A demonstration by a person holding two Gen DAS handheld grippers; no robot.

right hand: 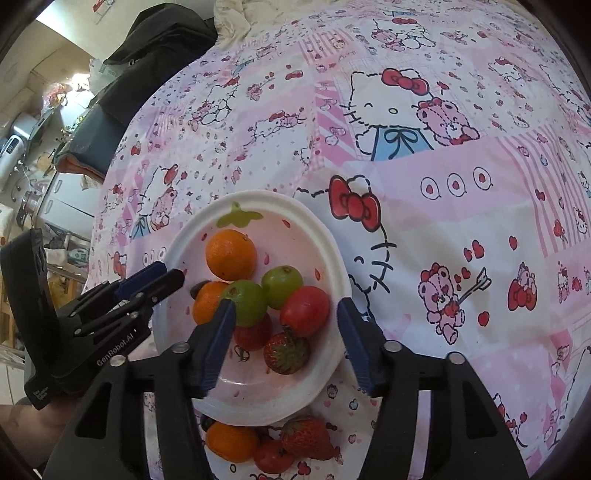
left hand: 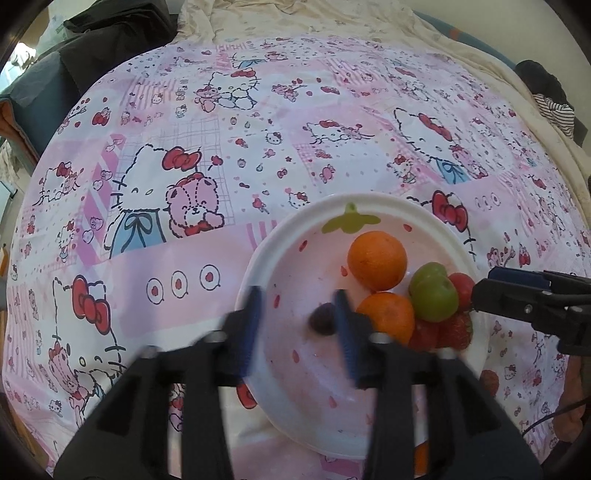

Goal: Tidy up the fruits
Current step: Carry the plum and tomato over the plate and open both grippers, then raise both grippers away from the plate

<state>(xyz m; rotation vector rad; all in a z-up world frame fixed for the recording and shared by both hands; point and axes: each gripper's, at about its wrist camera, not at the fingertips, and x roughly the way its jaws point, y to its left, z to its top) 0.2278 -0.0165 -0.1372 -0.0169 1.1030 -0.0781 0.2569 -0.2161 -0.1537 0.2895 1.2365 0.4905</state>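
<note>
A white plate point(left hand: 258, 254) with strawberry print holds two oranges point(left hand: 377, 259), two green fruits point(left hand: 434, 297), a red tomato point(right hand: 305, 310), strawberries point(right hand: 286, 352) and a dark purple grape point(left hand: 322, 319). My left gripper point(left hand: 298, 317) is open above the plate's left part, the grape between its blurred fingers, not gripped. My right gripper point(right hand: 286, 325) is open over the plate's near side, empty, above the strawberries. Each gripper shows in the other's view: the right one point(left hand: 517, 299) and the left one point(right hand: 147, 284).
A pink Hello Kitty cloth point(right hand: 443, 184) covers the bed. Loose fruit lies in front of the plate: an orange point(right hand: 231, 441), a strawberry point(right hand: 306, 437) and a tomato point(right hand: 273, 458). Dark clothing point(right hand: 159, 33) and room clutter lie at the far left.
</note>
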